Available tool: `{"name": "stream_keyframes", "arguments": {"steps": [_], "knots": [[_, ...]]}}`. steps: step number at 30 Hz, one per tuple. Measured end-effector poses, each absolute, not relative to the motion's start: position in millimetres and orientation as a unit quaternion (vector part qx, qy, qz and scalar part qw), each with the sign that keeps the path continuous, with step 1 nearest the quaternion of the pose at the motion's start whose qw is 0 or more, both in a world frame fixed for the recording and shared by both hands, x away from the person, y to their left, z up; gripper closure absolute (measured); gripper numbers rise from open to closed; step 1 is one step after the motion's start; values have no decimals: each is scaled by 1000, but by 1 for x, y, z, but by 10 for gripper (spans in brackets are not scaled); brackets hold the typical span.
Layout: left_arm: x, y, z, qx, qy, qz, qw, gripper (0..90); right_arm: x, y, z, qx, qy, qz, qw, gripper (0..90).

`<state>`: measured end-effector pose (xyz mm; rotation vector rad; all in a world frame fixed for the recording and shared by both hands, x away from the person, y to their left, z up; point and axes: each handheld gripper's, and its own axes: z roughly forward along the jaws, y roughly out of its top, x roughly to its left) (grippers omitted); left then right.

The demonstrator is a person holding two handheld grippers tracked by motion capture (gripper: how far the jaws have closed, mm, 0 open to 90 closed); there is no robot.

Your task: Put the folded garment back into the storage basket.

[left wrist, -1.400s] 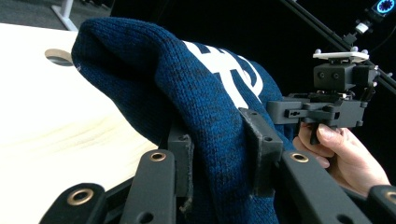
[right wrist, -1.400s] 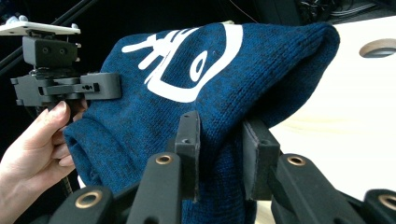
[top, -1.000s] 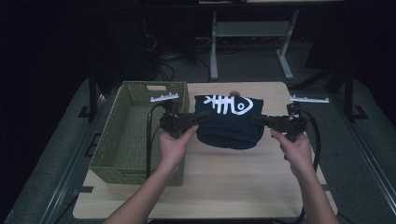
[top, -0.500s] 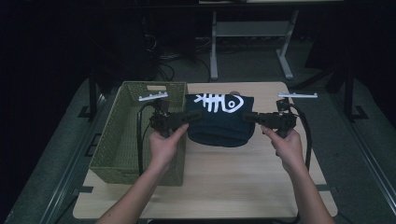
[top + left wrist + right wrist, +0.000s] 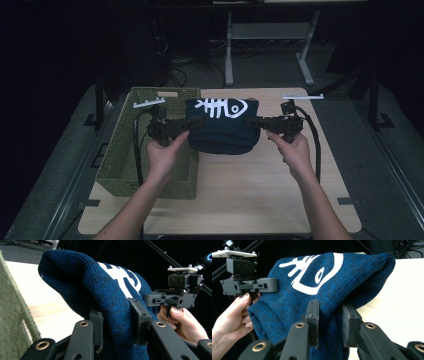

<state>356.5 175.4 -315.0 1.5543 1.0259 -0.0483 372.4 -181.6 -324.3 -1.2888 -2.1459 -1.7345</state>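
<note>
Both tools clench the sweater [image 5: 222,131]: left tool [image 5: 194,121] on its left end, right tool [image 5: 254,121] opposite; basket [image 5: 117,150] lies just left.

My two hands have carried the folded blue sweater [image 5: 222,127] leftward, toward the green basket [image 5: 122,160]. My left gripper [image 5: 192,121] now hangs over the basket's right edge; my right gripper [image 5: 253,121] followed left too.
</note>
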Motion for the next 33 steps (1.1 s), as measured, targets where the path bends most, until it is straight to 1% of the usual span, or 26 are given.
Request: {"name": "stream_keyframes", "arguments": {"steps": [17, 33], "knots": [[355, 202, -311, 659, 455, -7, 599, 671, 381, -152, -320, -410, -712, -568, 50, 707], [355, 228, -310, 652, 469, 2, 596, 668, 391, -125, -322, -404, -714, -569, 62, 706]]}}
